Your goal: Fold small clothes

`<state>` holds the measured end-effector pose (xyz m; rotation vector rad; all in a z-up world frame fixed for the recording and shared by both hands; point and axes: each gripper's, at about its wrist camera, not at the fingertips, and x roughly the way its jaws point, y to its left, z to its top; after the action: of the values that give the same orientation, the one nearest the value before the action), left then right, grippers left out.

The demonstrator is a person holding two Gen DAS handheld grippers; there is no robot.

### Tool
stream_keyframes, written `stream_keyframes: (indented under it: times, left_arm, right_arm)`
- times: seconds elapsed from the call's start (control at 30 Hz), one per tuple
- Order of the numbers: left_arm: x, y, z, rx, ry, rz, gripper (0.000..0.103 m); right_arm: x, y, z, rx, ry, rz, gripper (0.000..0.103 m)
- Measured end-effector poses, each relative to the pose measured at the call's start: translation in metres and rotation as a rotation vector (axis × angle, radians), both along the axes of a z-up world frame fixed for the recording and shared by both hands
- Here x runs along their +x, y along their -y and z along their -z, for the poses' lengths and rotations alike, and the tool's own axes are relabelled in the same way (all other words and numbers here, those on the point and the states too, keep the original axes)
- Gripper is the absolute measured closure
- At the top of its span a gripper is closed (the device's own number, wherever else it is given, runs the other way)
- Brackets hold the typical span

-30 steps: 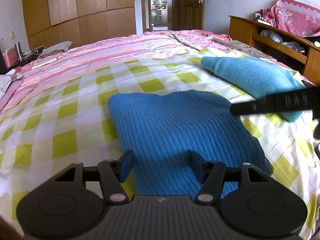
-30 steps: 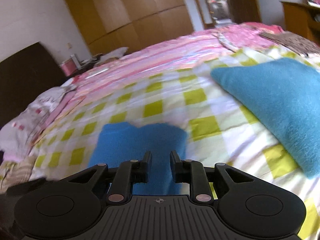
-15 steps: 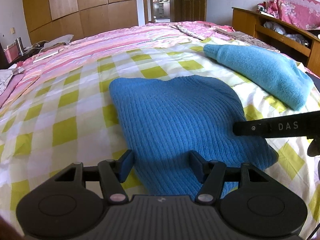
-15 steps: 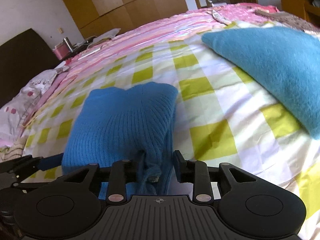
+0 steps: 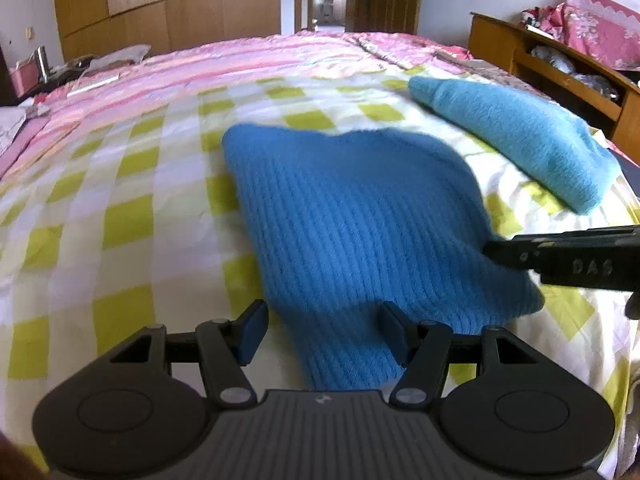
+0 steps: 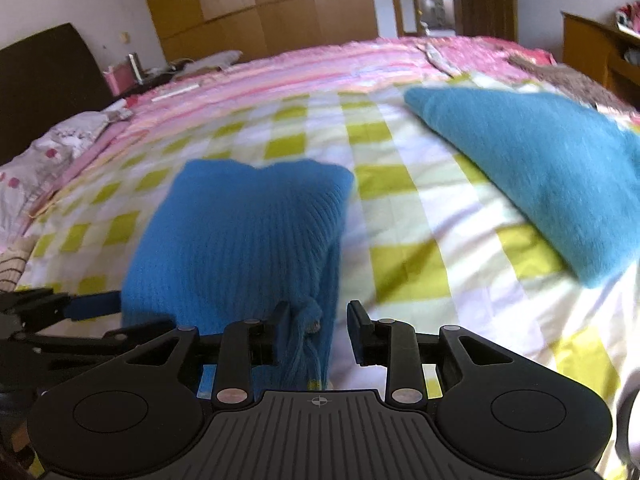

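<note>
We see the blue knit sweater [image 5: 360, 216] lying folded on the checked bedsheet [image 5: 120, 216], soft, light, floppy. Left gripper [image 5: 320, 320] spread apart over its near edge, not pinching. Right gripper [image 6: 318, 328] has just been opening, near corner between its jaws, unclamped. Best grab: near corners

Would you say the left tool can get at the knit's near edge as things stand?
Probably yes: the left tool stands open, the knit's near edge lies between its fingers, nothing covering it; the right tool is off to one side.
</note>
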<state>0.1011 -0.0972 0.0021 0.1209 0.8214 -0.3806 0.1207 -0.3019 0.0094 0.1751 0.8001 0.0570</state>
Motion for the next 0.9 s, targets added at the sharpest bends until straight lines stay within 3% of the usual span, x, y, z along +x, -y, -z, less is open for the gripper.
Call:
stream_keyframes:
  times: [0.33,0.47,0.9]
  left_arm:
    - [-0.018,-0.004,-0.006,-0.008,0.006,-0.010,0.037]
    - [-0.027,-0.005,-0.005,-0.005,0.001,-0.007,0.037]
    - [-0.054,-0.009,0.001,-0.003,-0.017,0.005,0.036]
  right_arm:
    - [-0.027,-0.004,-0.017,-0.029,0.032,0.013,0.072]
    - [-0.034,-0.007,-0.012,-0.065,0.004,0.020,0.072]
    - [-0.064,-0.017,-0.007,-0.048,-0.014,0.021,0.071]
